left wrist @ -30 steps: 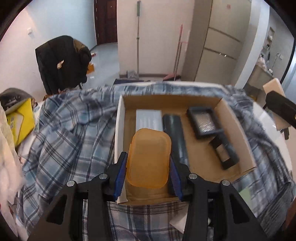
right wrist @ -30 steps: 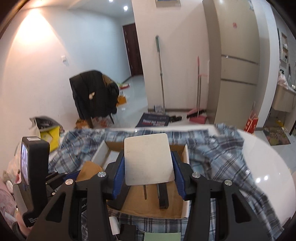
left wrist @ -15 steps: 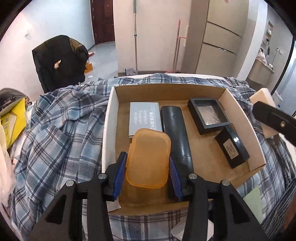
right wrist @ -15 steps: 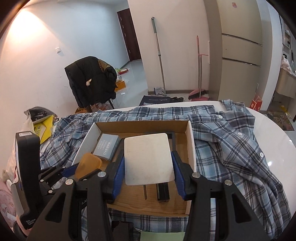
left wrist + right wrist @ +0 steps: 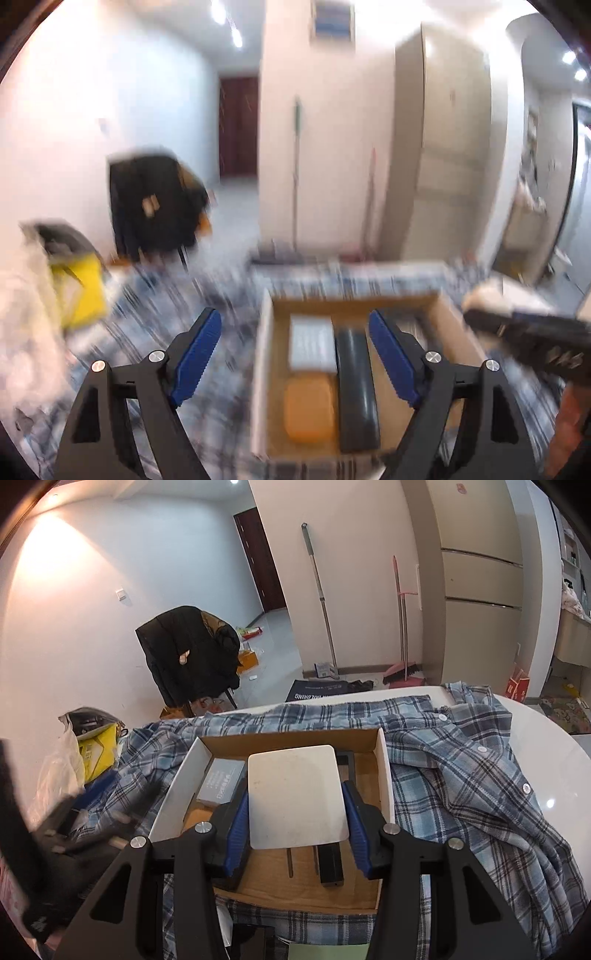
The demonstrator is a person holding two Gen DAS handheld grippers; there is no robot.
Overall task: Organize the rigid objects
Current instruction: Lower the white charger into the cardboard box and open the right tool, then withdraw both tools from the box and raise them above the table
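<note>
Landmark: cardboard box [image 5: 384, 768] on a plaid shirt [image 5: 461, 760].
Left gripper [image 5: 295, 354]: jaws spread wide, nothing between them; view blurred.
Orange lid [image 5: 309, 406]: lying in the box by its near wall, just beside a black remote [image 5: 356, 387]; a grey card [image 5: 312, 347] lies behind it.
Right gripper [image 5: 297, 812]: jaws clamped on a white square lid [image 5: 295, 794], held over the box and hiding part of its floor.
Beyond the box: black coat [image 5: 188, 653] on a chair; broom [image 5: 402, 635].
Change: half a second ago the left gripper clasped the orange lid; it has now released it and drawn back.
</note>
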